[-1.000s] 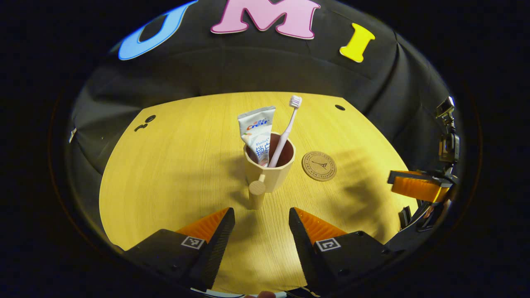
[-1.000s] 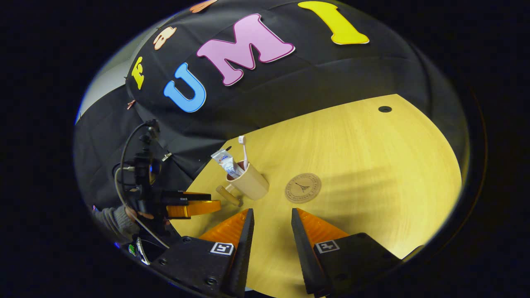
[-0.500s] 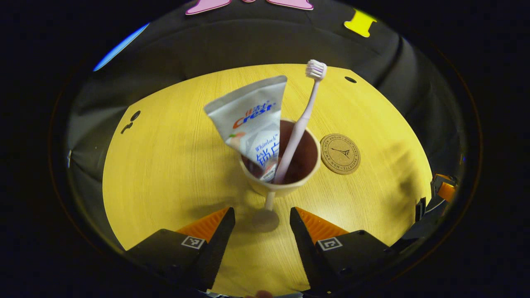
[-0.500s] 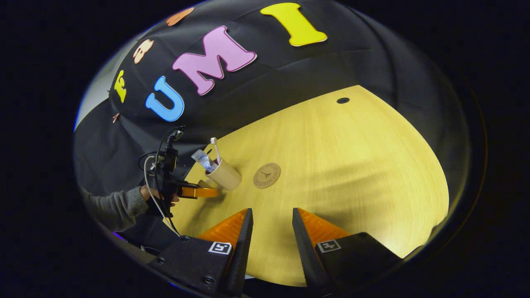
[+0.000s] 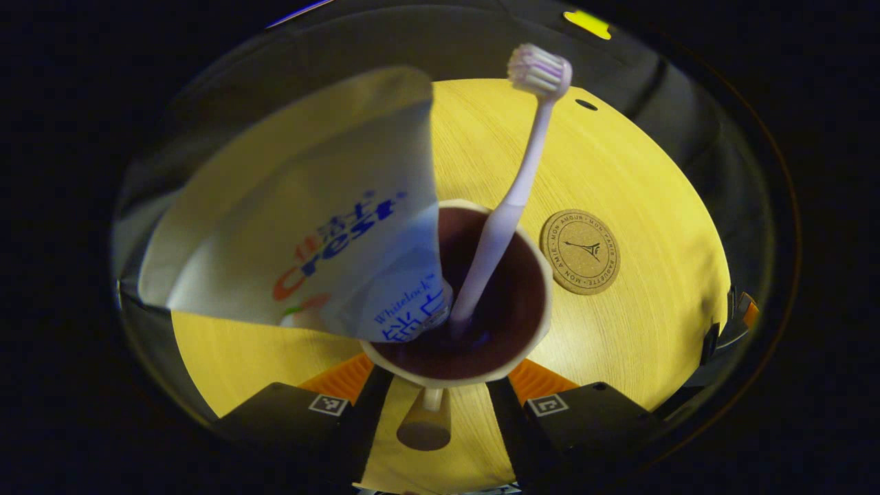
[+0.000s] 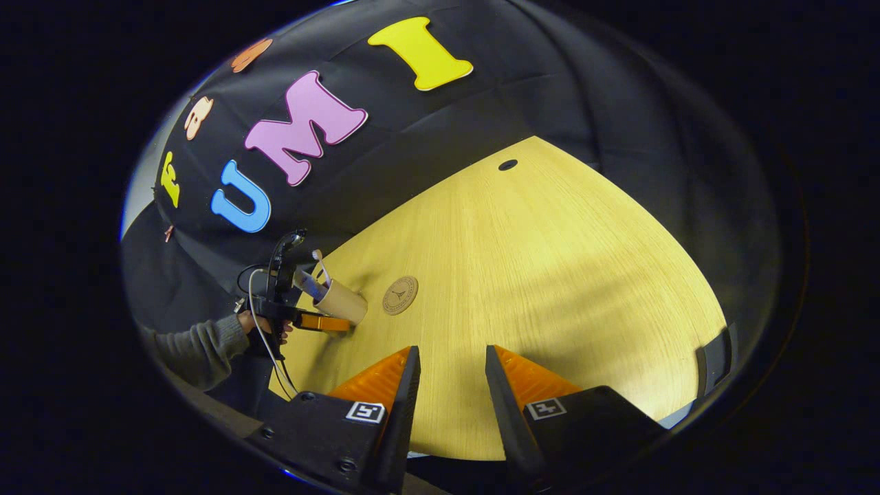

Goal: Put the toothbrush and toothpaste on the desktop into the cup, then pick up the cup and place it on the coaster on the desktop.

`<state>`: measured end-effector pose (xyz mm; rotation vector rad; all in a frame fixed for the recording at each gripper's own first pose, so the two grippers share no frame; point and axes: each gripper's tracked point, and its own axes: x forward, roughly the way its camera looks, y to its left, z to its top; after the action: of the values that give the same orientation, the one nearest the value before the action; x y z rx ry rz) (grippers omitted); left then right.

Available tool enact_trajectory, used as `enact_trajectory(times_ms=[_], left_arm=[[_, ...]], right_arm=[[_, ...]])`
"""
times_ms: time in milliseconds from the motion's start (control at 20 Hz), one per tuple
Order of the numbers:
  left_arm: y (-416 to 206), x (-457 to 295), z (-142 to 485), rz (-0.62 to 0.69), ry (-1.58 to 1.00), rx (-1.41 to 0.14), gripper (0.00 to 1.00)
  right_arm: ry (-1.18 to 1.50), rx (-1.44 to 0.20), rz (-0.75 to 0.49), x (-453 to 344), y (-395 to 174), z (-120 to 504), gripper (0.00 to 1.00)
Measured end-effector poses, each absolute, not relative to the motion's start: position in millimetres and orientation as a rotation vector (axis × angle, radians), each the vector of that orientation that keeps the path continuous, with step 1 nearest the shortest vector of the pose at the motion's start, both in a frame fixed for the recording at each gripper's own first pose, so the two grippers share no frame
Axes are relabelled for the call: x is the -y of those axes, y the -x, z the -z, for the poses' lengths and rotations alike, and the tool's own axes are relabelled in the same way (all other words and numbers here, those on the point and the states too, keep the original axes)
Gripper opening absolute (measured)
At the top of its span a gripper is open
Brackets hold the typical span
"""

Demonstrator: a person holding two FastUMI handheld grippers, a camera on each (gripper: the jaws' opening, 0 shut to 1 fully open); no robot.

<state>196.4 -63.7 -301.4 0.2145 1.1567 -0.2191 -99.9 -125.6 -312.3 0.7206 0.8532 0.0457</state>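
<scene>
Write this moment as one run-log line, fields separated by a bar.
cup: between open left gripper fingers, holds toothbrush and toothpaste | coaster: bare | right gripper: open, empty

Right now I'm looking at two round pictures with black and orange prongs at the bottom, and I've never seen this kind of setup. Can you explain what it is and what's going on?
The prongs are the two fingers of hand-held grippers; a person holds one in each hand, and a fisheye camera rides on each.

The left gripper view looks along the left gripper. Its fingers stand on either side of a beige cup, with the cup's knob handle between them. They look open; no squeeze is visible. In the cup stand a pink toothbrush and a toothpaste tube. Beside it a round coaster lies on the yellow wooden desktop.

The right gripper view looks along the right gripper, open and holding nothing. Farther off it shows the same cup, with a grey sleeve behind the other gripper.
</scene>
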Motion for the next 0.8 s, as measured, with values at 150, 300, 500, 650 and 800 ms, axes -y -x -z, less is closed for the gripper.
enact_trajectory(times_ms=[150,300,500,650,800], left_arm=[[-195,69,304,0.233,-0.2,-1.179,0.7],[-193,68,308,0.218,-0.195,-1.224,0.5],[-193,67,307,0.202,-0.195,-1.219,0.34],[-190,66,305,0.176,-0.176,-1.214,0.38],[-188,68,300,0.173,-0.162,-1.195,0.33]], right_arm=[[-0.735,-0.853,-0.032,132,100,313,0.59],[-0.74,-0.857,-0.037,131,101,314,0.59],[-0.742,-0.857,-0.043,133,101,312,0.59],[-0.751,-0.857,-0.041,136,101,312,0.59],[-0.756,-0.857,-0.038,139,104,312,0.59]])
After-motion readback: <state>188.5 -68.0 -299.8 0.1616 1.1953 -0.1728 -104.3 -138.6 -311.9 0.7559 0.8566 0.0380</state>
